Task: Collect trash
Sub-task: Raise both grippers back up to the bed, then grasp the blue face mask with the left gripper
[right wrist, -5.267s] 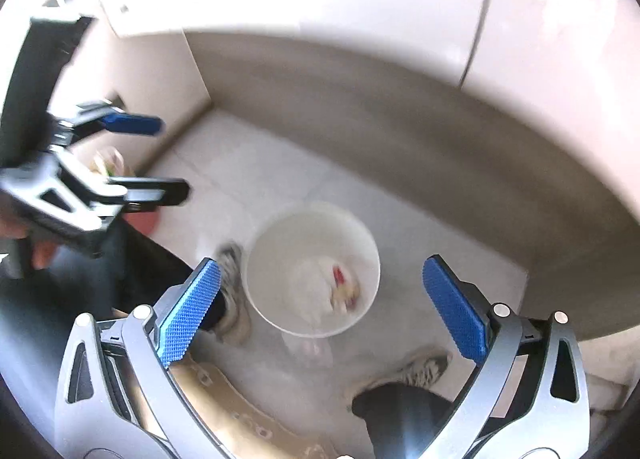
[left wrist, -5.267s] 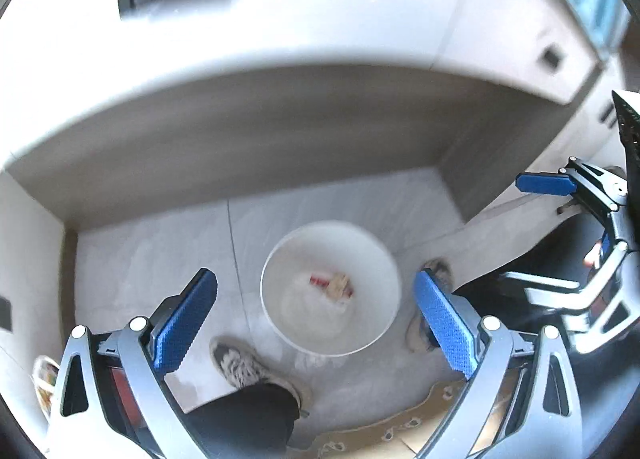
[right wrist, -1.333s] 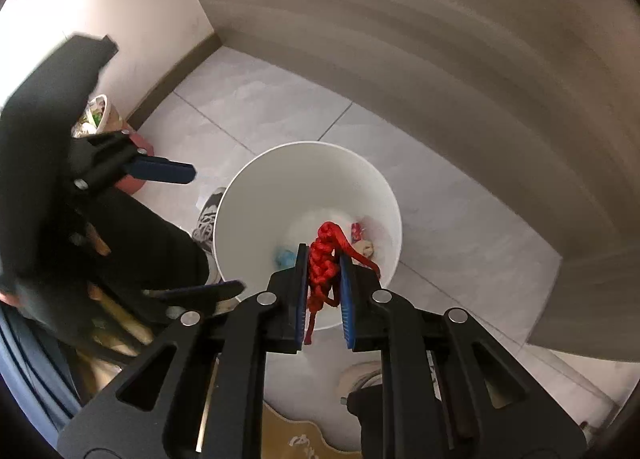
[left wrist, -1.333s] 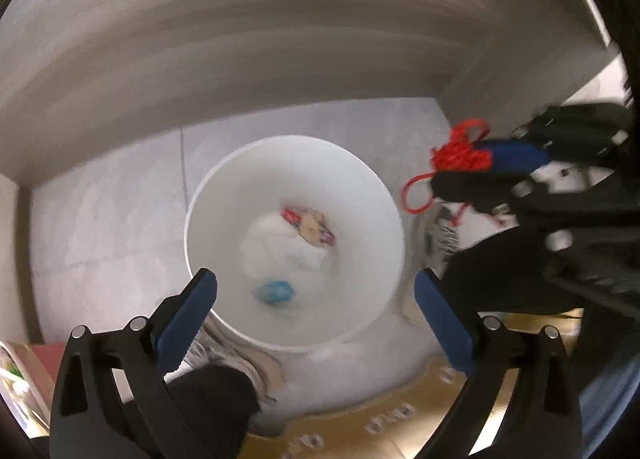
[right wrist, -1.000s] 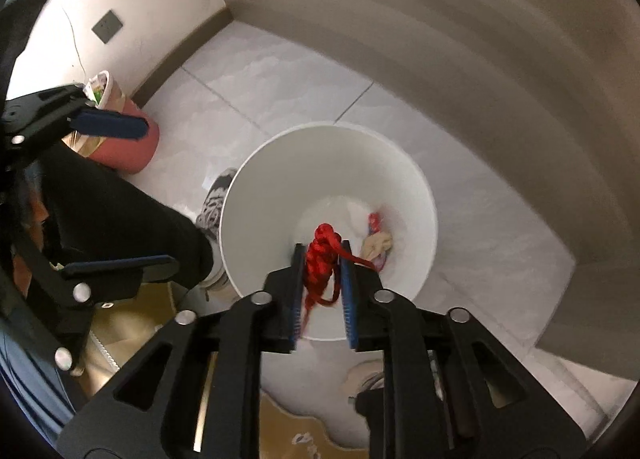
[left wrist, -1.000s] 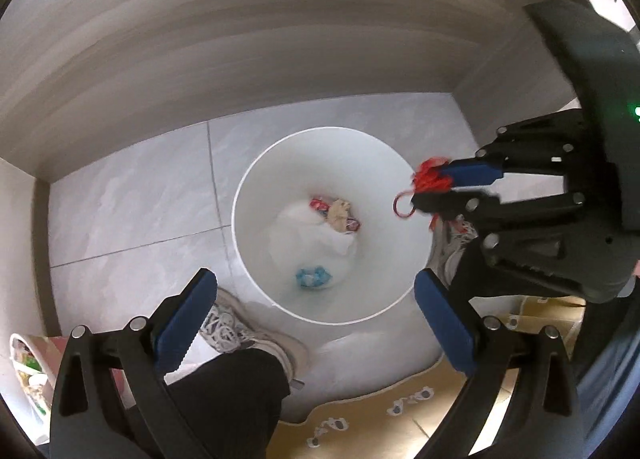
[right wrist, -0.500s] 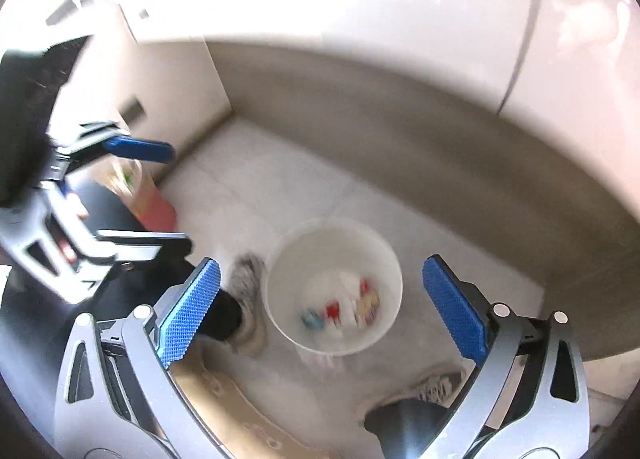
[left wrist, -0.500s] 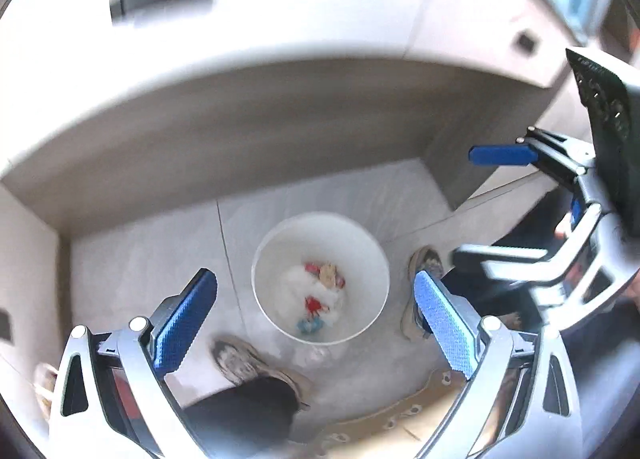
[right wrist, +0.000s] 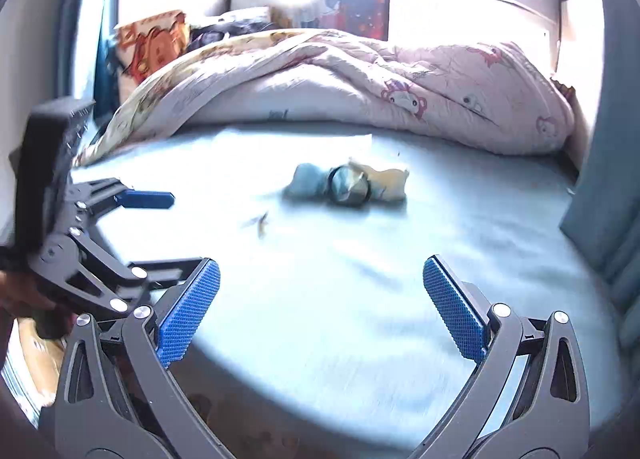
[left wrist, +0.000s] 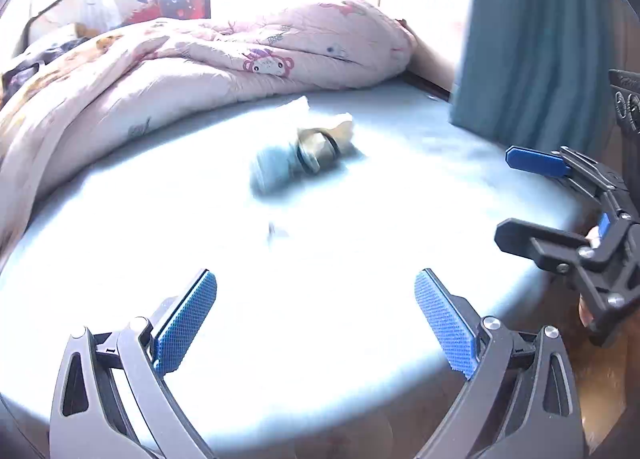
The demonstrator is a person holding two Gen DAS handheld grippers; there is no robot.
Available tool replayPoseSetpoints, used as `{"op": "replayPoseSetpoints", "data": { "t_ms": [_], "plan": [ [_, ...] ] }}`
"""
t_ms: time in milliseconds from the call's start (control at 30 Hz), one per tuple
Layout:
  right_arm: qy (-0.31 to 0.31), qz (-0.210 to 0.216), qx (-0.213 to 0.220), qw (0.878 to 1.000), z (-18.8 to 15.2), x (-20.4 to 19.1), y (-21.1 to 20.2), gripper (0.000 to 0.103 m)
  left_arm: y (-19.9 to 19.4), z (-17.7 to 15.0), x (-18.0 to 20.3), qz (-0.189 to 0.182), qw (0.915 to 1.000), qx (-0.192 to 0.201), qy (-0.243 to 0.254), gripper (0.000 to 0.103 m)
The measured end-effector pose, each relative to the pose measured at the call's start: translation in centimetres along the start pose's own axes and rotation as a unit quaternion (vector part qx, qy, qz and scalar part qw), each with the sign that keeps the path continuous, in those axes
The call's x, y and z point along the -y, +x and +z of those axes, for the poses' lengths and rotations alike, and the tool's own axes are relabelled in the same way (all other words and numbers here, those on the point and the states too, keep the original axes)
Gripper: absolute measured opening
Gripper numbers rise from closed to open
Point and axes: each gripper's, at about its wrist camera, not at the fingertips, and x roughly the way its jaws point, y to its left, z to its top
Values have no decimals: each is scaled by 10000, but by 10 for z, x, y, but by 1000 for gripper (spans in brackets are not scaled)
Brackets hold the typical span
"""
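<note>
Faced a bed with a pale blue sheet (left wrist: 400,187), washed out by strong window light. Left gripper (left wrist: 316,323) hung over the near part of the sheet with its blue textured pads spread wide apart, holding nothing. Right gripper (right wrist: 320,311) likewise spread wide and empty, above the same near stretch of sheet.

Lay near the middle of the sheet, well ahead of both grippers: a small huddle of trash. Comprised a crumpled light blue wad (left wrist: 268,171) (right wrist: 310,181), a dark ring-shaped piece (left wrist: 316,153) (right wrist: 349,185) touching it, and a crumpled yellowish-beige scrap (left wrist: 340,135) (right wrist: 386,181) on the far side of the ring. Blurred, so finer detail could not be told. Just behind the huddle, toward the quilt, a white tissue-like piece (left wrist: 294,107). Nearer the grippers and apart from the huddle, a small thin brownish scrap (left wrist: 274,233) (right wrist: 259,223) flat on the sheet.

Heaped along the far side of the bed: a pink quilt printed with cartoon figures (left wrist: 224,59) (right wrist: 360,91). Hung at the right edge: a teal curtain (left wrist: 532,43). Seen from the left wrist, right gripper at the right border; seen from the right wrist, left gripper at the left border, both beside the bed's near edge.
</note>
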Motion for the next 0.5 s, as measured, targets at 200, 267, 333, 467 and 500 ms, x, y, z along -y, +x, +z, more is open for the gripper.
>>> {"op": "replayPoseSetpoints", "data": {
  "t_ms": [200,267,333,467,500],
  "plan": [
    [198,-522,-380,9977,52,59,93,98,92,61,-35,-186,9946,-672,-767,97],
    [134,-559,-469,9972,60,58,122,98,114,71,-35,-23,9945,-759,-721,95],
    [110,-582,-478,9971,66,66,138,98,134,78,-32,254,9947,-855,-519,82],
    [264,-545,-523,9968,78,80,160,98,150,91,-34,454,9943,-903,-341,30],
    [309,-522,-533,9967,80,82,163,98,149,91,-37,376,9942,-932,-393,30]
  ]
}}
